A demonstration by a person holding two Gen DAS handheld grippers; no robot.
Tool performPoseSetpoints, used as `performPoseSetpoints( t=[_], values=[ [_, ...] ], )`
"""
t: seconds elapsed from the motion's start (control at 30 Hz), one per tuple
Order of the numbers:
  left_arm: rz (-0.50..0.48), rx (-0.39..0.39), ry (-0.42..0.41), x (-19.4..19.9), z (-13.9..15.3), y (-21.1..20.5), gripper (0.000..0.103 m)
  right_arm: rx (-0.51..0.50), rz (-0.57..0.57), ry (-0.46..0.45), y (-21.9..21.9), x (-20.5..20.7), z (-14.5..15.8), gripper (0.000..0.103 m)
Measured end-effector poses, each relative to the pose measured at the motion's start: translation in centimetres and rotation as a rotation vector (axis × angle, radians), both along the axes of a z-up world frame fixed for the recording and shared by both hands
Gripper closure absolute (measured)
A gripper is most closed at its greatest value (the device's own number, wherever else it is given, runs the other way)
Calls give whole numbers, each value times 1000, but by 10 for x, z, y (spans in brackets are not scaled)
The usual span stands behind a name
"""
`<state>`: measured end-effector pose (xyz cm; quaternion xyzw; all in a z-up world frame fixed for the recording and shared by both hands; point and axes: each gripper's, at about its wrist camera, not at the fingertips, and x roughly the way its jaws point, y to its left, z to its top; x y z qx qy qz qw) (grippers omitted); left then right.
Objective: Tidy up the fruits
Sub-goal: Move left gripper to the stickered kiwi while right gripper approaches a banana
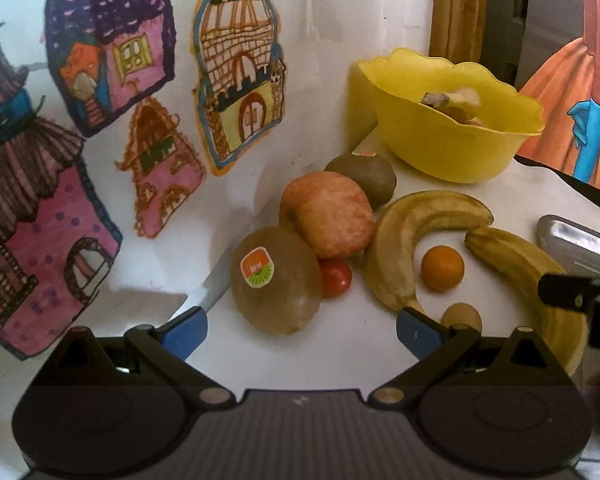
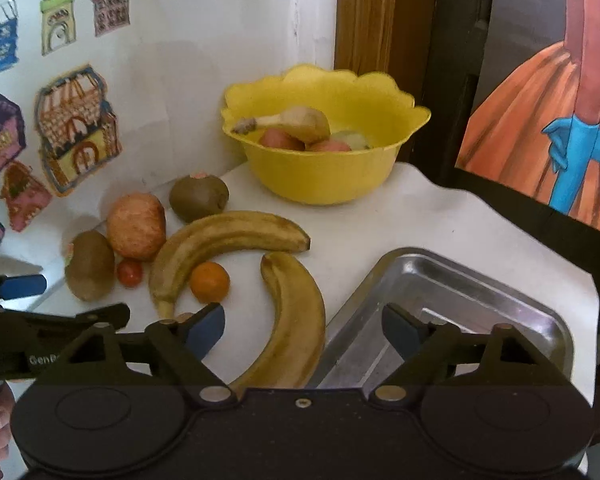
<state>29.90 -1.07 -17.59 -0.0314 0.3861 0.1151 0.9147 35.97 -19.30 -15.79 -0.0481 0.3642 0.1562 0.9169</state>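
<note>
1. Brown kiwi with sticker [image 1: 276,280] dead ahead of left gripper [image 1: 302,330], just beyond the blue pads; jaws spread wide, nothing between them, no contact
2. Right of it, touching or nearly so: apple [image 1: 328,216], small red tomato [image 1: 335,278]; second kiwi [image 1: 362,178] further back toward the wall
3. Curved banana [image 2: 220,240] lying crosswise, stem end [image 2: 165,309] toward the grippers; small orange fruit [image 2: 210,282] tucked in its curve
4. Second banana [image 2: 296,320] straight ahead of right gripper [image 2: 303,330], between the open pads, not pinched; long axis running away from the gripper, arcing; right hand plainly nearer
5. Steel tray [image 2: 500,280] just beside that banana, right pad over it
6. Yellow bowl [image 2: 324,184] at the back, already holding fruit; likely destination
</note>
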Motion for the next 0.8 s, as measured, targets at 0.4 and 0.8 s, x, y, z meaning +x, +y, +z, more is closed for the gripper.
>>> performPoseSetpoints(
  t=[0.4,0.8],
  values=[
    [27,-25,-8,16,-8,5,7,-33,20,-4,13,-2,-22,29],
    [80,-63,15,39,-14,11,22,-54,10,-28,27,-1,-30,39]
  ],
)
